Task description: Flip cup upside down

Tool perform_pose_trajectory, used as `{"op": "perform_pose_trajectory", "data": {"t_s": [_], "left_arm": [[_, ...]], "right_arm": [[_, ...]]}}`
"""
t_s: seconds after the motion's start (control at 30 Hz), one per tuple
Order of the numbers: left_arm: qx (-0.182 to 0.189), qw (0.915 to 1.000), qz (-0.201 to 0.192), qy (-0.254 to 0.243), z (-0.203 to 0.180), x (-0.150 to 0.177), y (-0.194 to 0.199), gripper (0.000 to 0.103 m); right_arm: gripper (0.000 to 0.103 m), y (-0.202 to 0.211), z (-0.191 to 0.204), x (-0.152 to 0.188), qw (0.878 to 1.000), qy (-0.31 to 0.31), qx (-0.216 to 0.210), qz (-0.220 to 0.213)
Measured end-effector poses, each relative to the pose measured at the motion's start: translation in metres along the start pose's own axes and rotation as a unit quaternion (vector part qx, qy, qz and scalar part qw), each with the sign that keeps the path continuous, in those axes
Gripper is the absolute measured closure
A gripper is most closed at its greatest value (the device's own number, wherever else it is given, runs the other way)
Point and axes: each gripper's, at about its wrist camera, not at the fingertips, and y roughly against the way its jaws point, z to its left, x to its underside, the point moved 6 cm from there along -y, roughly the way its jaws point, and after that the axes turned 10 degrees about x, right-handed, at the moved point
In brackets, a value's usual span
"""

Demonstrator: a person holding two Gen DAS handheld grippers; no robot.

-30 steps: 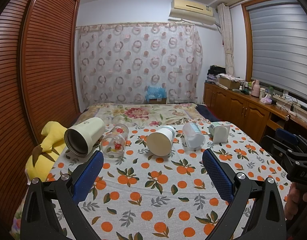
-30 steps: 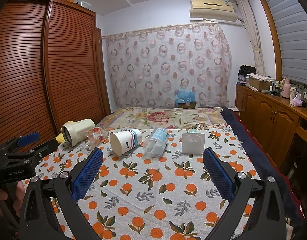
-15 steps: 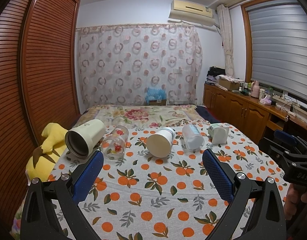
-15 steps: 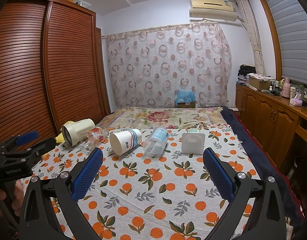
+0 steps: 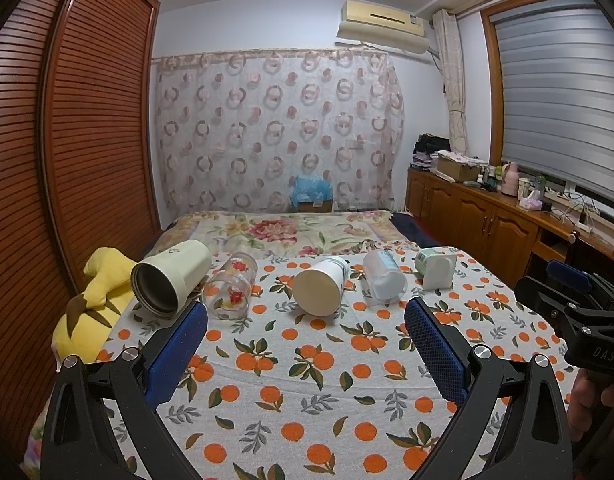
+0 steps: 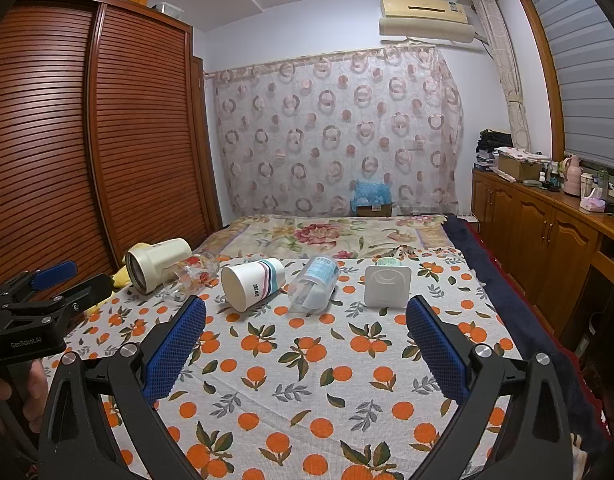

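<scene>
Several cups lie on their sides in a row on the orange-print cloth (image 5: pixel 291 364): a cream tumbler (image 5: pixel 171 278) (image 6: pixel 157 264), a flower-print glass (image 5: pixel 231 291) (image 6: pixel 193 274), a white striped paper cup (image 5: pixel 321 286) (image 6: pixel 253 282), a clear plastic cup (image 5: pixel 383 278) (image 6: pixel 313 284) and a square white cup (image 5: pixel 437 270) (image 6: pixel 387 286). My left gripper (image 5: pixel 305 344) is open and empty, short of the row. My right gripper (image 6: pixel 305 344) is open and empty too, also short of the row.
A yellow plush toy (image 5: pixel 93 308) lies at the cloth's left edge beside the slatted wardrobe (image 5: pixel 67 160). Wooden cabinets (image 6: pixel 547 240) with clutter run along the right wall. A floral bedspread (image 5: pixel 283 232) lies behind the cups.
The left view has drifted slightly back and up, so the cups sit a little higher. The right view is nearly still. Both grippers stay open.
</scene>
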Motion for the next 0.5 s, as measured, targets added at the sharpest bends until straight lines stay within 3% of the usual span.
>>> {"op": "perform_pose_trajectory", "data": {"t_s": [0.5], "left_arm": [[0.0, 1.0, -0.002, 0.0, 0.0005, 0.0007, 0.0002, 0.008]], "right_arm": [[0.002, 0.0008, -0.0005, -0.0005, 1.0, 0.0, 0.0, -0.001]]}}
